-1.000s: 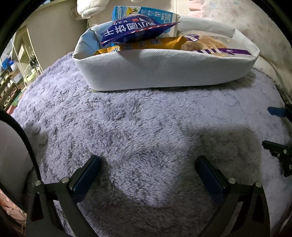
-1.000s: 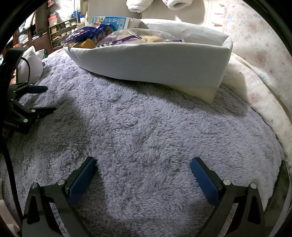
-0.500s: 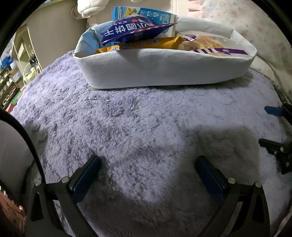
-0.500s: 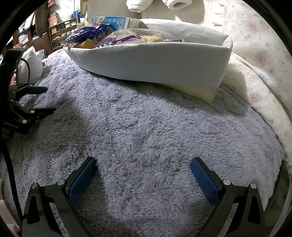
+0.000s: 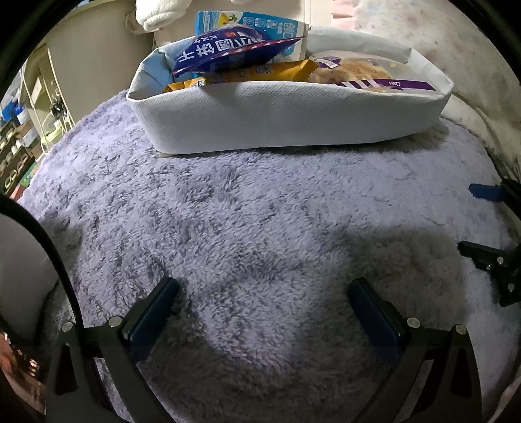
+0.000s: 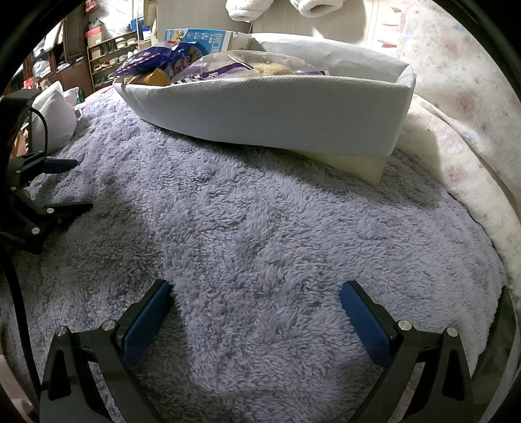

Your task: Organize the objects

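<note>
A white fabric basket (image 5: pixel 286 117) stands at the far side of the fluffy purple blanket (image 5: pixel 247 227). It holds a blue snack bag (image 5: pixel 228 52), an orange packet (image 5: pixel 260 73), a clear bag of pastries with a purple stripe (image 5: pixel 368 76) and a light blue carton (image 5: pixel 247 24). The basket also shows in the right wrist view (image 6: pixel 276 110). My left gripper (image 5: pixel 263 296) is open and empty, low over the blanket. My right gripper (image 6: pixel 257 299) is open and empty too. Each gripper shows at the edge of the other's view.
A cream pad (image 6: pixel 351 164) lies under the basket's right end. A floral quilt (image 6: pixel 462 107) borders the blanket on the right. White pillows (image 6: pixel 52 114) lie at the left. Shelves (image 6: pixel 110 61) stand in the background.
The left gripper's view has shifted slightly, with the basket a little further left and away. The right gripper has hardly moved. Both stay open.
</note>
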